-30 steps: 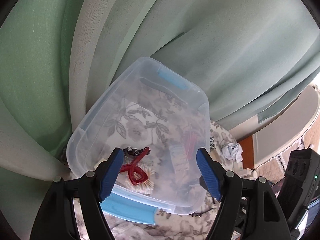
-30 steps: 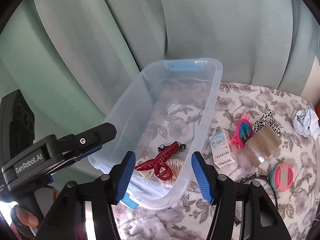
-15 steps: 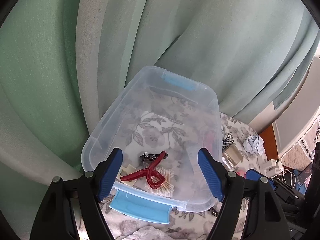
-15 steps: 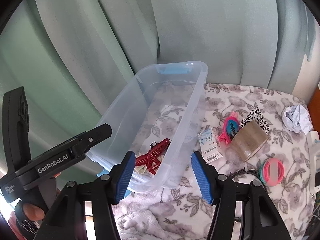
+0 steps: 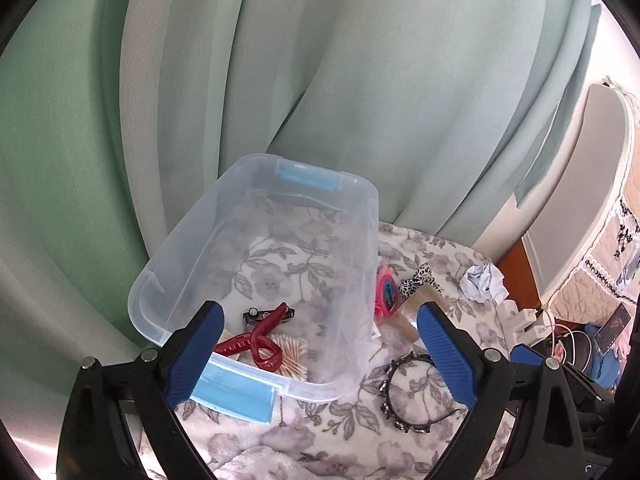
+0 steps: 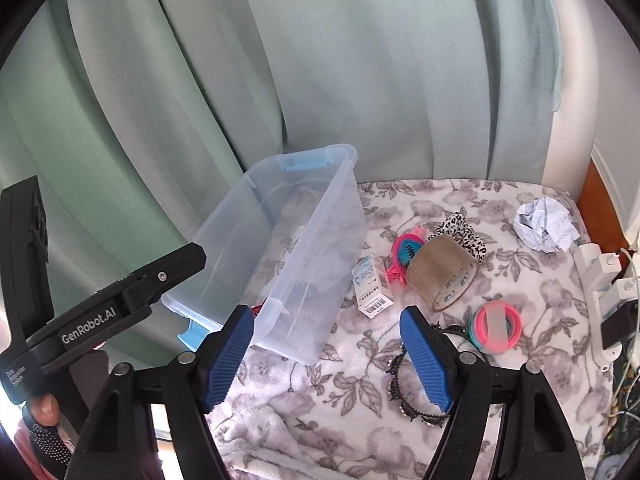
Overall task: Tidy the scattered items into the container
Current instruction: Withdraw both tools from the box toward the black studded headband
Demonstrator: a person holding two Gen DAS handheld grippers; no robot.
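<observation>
One clear container (image 5: 256,264) with two blue latches sits on the floral blanket (image 5: 344,420) in the left wrist view; inside lie one red hair claw (image 5: 256,340), one small black clip (image 5: 256,314) and one bundle of cotton swabs (image 5: 292,354). Left gripper (image 5: 318,354) — jaws spread wide, holding nothing.

Right wrist view: six items remain outside the container — one small box (image 6: 370,284), one pink brush (image 6: 404,254), one tape roll (image 6: 440,276), one leopard scrunchie (image 6: 464,232), one stack of hair ties (image 6: 496,326), one beaded headband (image 6: 404,396). Right gripper (image 6: 328,358) — wide apart, empty, above the headband.

backdrop: pale green pleated curtains (image 6: 360,60) | surface: grey floral fleece blanket (image 6: 500,292) | light: daylight
</observation>
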